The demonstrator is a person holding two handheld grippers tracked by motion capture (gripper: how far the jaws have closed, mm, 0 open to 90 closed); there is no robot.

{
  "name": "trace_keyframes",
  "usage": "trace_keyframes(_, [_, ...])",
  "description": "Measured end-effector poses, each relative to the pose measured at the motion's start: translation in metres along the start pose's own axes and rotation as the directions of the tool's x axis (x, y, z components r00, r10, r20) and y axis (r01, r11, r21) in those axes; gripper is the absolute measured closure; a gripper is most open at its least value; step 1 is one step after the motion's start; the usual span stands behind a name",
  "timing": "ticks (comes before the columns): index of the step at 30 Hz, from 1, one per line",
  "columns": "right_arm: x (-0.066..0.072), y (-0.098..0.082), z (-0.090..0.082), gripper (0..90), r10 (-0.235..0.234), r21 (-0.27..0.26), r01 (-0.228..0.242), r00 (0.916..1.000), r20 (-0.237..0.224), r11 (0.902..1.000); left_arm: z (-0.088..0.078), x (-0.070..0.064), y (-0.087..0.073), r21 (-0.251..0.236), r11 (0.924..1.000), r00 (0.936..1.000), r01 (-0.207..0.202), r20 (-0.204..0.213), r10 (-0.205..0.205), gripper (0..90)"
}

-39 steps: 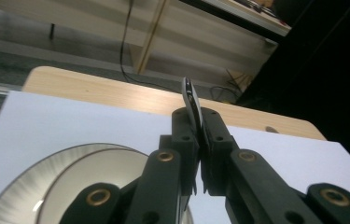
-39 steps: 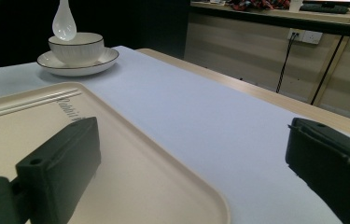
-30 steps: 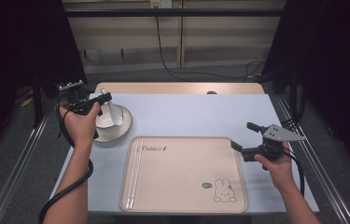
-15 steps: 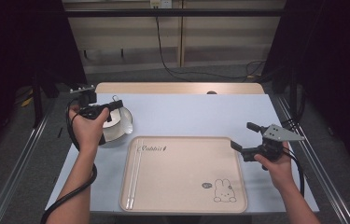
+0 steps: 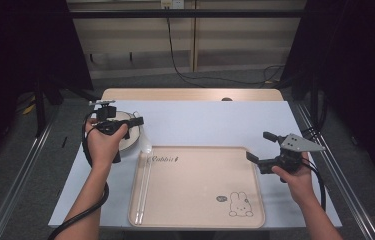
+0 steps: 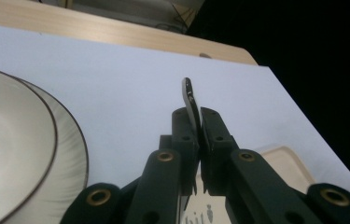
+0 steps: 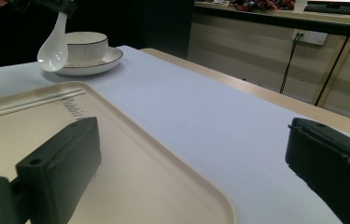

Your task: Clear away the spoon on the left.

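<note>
My left gripper (image 5: 138, 122) is shut on the handle of a white ceramic spoon (image 5: 146, 143). The spoon hangs bowl-down just right of the saucer, near the far left corner of the beige tray (image 5: 200, 200). In the left gripper view the jaws pinch the handle's dark-rimmed end (image 6: 189, 95). A white bowl (image 5: 127, 131) with a dark rim sits on a saucer (image 7: 93, 65) at the table's left. My right gripper (image 5: 261, 146) hovers open over the tray's right edge, nothing between its jaws. The right gripper view shows the spoon (image 7: 53, 46) dangling beside the bowl (image 7: 86, 45).
Two pale chopsticks (image 5: 142, 187) lie along the tray's left side. A rabbit drawing (image 5: 240, 205) marks its near right corner. A pale sheet (image 5: 215, 125) covers the table, with a wooden strip (image 5: 190, 94) at the far edge. Metal rails run along both sides.
My left hand has carried the spoon from above the bowl rightward and down to the tray's far left corner. The right hand has stayed put.
</note>
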State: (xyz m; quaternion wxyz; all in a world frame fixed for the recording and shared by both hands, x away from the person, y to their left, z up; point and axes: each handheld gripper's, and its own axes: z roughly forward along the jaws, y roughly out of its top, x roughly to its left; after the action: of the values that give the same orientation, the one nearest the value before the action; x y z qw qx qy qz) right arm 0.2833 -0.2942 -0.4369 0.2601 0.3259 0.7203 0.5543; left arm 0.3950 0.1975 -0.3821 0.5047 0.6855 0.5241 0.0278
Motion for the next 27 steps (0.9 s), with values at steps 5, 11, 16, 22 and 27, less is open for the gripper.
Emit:
trace_keyframes(5, [0.0,0.0,0.0,2.5,-0.006,0.002,0.006,1.0,-0.005,1.0,0.006,-0.004,-0.008,0.03,0.9995,0.9999,0.005,0.013,-0.006,86.1])
trace_keyframes(11, [0.0,0.0,0.001,2.6,-0.007,0.007,0.007,0.9999,-0.01,1.0,0.01,-0.008,-0.018,0.095,0.9953,0.9993,-0.019,0.035,0.016,86.2])
trace_keyframes(16, [0.0,0.0,0.001,2.6,-0.004,0.007,0.005,1.0,-0.007,1.0,0.015,-0.011,-0.027,0.131,0.991,0.9978,-0.025,0.064,0.016,86.2])
trace_keyframes(22, [0.0,0.0,0.0,2.6,-0.001,-0.002,0.001,1.0,0.008,1.0,0.023,-0.015,-0.038,0.174,0.9845,0.9968,-0.024,0.08,0.01,86.2])
trace_keyframes(27, [0.001,0.0,0.0,2.6,-0.004,0.004,0.004,1.0,-0.001,1.0,0.031,-0.018,-0.048,0.204,0.9785,0.9958,-0.032,0.091,0.014,86.1])
